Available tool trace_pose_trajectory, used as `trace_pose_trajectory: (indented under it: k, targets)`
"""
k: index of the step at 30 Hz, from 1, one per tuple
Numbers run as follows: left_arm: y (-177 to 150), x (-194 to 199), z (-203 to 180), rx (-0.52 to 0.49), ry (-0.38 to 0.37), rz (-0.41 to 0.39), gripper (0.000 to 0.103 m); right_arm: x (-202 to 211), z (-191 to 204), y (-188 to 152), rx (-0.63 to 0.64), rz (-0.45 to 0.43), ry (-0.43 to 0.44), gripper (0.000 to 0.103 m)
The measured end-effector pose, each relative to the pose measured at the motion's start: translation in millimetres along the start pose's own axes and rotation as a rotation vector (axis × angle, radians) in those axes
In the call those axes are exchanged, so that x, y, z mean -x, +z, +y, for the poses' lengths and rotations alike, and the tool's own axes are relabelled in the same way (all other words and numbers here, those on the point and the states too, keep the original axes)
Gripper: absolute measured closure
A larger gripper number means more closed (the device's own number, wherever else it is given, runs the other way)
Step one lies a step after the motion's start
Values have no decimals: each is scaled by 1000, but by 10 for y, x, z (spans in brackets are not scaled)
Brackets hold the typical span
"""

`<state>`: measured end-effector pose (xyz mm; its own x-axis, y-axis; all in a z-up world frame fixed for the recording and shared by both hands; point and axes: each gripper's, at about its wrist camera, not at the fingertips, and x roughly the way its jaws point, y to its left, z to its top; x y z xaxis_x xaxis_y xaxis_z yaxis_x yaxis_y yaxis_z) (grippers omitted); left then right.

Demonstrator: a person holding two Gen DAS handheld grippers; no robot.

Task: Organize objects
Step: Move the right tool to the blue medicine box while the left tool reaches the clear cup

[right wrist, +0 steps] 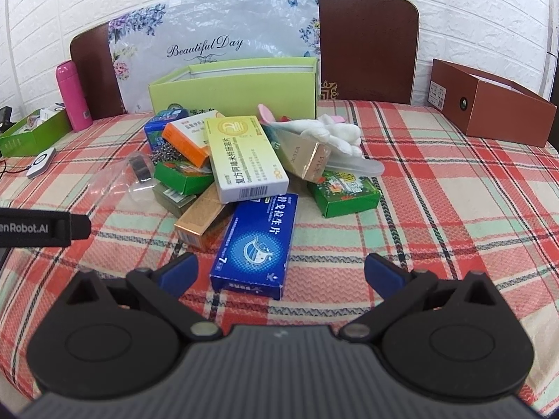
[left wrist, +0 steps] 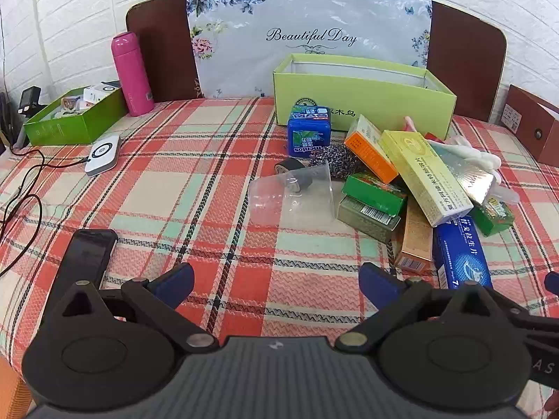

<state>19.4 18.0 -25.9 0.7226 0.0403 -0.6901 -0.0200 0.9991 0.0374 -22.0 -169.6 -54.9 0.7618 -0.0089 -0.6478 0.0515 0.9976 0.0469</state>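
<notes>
Barely begun: both left gripper and right gripper wide open, holding nothing, hovering near the bench; pile of boxes unsorted at centre, in front of the far light-green box, apparently empty

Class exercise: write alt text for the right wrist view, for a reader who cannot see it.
The open right gripper hovers over a plaid tablecloth, its fingers empty, facing a jumbled pile of small boxes led by a blue box. Behind the pile stands an open light green box; a brown box sits far right.
</notes>
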Motion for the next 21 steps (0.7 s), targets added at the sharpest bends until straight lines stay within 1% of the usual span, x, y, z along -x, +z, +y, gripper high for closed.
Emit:
trace_pose_trajectory:
  k: [12,15,18,21]
  targets:
    - [23,-140,25,6,3,34,0,-144,7,-16,-1,33,4,0]
    - [32,-177,58,13,-6,41,0,-183,8,-22,-2,42,6,0]
    - [84,-223,163,51,-22,48,0,-242,9,-28,2,53,8,0]
    - [221,-271,249,84,-21,31,0,-311,21,-21,8,63,10,0]
